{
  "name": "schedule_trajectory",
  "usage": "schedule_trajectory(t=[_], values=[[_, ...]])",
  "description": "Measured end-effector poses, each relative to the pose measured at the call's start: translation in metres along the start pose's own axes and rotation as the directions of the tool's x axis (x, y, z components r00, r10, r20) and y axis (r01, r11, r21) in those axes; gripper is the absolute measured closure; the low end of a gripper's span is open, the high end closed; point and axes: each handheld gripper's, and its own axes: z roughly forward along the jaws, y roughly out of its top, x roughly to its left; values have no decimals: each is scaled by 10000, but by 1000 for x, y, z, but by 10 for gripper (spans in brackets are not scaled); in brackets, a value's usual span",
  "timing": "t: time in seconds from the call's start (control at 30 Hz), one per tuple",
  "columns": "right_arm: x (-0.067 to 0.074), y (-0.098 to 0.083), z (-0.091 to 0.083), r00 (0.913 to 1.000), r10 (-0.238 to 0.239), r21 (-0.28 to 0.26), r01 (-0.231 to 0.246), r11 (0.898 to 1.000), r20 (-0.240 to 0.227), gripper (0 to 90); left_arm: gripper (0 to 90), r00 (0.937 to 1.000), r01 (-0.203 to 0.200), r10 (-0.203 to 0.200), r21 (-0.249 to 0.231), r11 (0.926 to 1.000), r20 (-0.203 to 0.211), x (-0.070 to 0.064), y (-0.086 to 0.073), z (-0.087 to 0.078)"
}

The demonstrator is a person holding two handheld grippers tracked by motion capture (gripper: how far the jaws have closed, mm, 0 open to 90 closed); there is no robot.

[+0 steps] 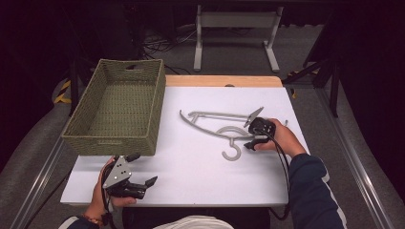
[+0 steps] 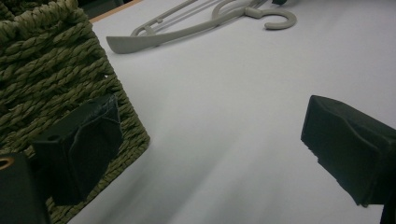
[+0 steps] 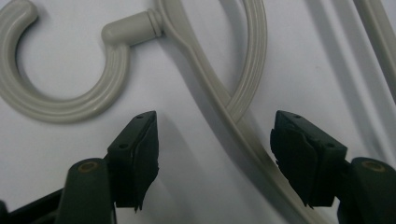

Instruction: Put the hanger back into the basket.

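Hanger [image 3: 201, 70] arm lies between the spread right tongs [image 3: 215, 154]; left tongs [image 2: 210, 154], also spread, sit beside the basket [image 2: 51, 74].

A green woven basket [image 1: 117, 107] sits on the white table [image 1: 191, 167], left of a grey hanger [image 1: 215, 125].

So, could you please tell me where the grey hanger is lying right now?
In the high view the grey hanger lies flat on the white table, right of the woven basket, with the open right gripper straddling its arm beside the hook.
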Motion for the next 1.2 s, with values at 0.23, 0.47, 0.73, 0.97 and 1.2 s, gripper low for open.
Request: schedule_trajectory(t=[0.23, 0.47, 0.73, 0.97, 1.2], values=[[-6, 11, 2, 9914, -236, 599, 315, 9977, -1284, 626, 61, 9999, -66, 64, 168, 9998, 114, -1, 0, 3], [2, 14, 0, 9910, -569, 794, 668, 9946, -1210, 729, 66, 9999, -3, -1, 258, 9997, 159, 0, -1, 4], [14, 4, -1, 9963, -626, 109, 634, 9979, -587, 811, 71, 9998, 23, -30, 318, 9995, 210, 0, 0, 5], [23, -3, -3, 9980, 569, -1128, -595, 9918, -258, 816, 76, 9997, 6, -14, 321, 9995, 237, -1, 0, 7], [22, -6, -22, 9832, 1649, -3317, -1815, 9258, -779, 821, 76, 9991, 14, -24, 230, 9997, 432, -1, 0, 6]])
